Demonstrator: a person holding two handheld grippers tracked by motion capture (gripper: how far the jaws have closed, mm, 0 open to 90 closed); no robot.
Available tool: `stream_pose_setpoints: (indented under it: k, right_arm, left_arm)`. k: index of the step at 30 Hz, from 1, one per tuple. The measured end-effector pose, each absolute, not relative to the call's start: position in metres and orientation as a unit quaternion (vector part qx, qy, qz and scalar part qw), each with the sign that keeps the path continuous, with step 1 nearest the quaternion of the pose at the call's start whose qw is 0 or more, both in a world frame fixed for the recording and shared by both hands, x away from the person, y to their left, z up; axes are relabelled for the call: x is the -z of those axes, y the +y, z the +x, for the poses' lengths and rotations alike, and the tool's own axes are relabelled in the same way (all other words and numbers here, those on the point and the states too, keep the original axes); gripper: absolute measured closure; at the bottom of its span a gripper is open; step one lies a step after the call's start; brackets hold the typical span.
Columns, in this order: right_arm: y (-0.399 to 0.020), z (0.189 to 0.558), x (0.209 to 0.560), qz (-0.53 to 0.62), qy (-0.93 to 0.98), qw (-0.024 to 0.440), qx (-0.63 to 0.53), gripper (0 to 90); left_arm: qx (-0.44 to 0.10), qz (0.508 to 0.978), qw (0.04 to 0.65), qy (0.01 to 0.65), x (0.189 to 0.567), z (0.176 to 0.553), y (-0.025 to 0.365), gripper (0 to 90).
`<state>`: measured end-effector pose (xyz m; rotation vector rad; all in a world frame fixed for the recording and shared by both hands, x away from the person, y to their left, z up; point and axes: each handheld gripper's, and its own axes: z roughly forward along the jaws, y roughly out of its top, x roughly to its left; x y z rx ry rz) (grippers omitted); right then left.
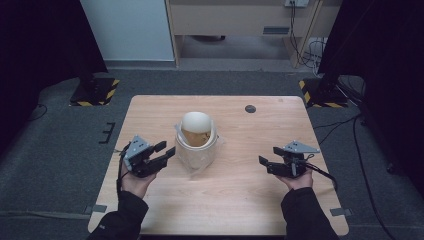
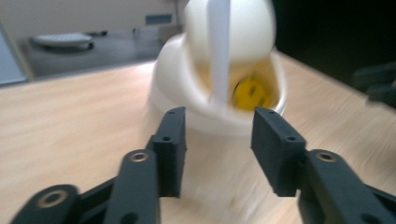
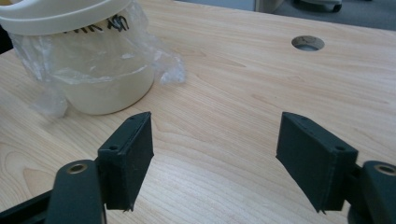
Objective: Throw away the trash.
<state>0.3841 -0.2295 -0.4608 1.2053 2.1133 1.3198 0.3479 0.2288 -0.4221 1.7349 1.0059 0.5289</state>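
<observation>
High view shows a white bin (image 1: 196,142) with a plastic bag liner (image 1: 196,162) near the middle of the bench (image 1: 240,200), a bit toward the left edge. Its swing lid (image 1: 195,123) is tipped, so you can see something yellow inside. The left tongs (image 1: 165,152) sit just beside the bin, partly wide and holding nothing, likely to reach for it. The right tongs (image 1: 265,164) wait near the right edge, wide and holding nothing, well apart from the bin.
</observation>
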Motion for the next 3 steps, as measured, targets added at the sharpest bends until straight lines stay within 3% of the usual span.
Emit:
stream_pose_setpoints:
  k: [3]
  right_arm:
    - [-0.231,0.386,0.464,0.446,0.746,0.181,-0.461,22.1]
  left_arm:
    - [-0.215,0.729,0.478,0.44,0.439,0.342,0.247,43.9]
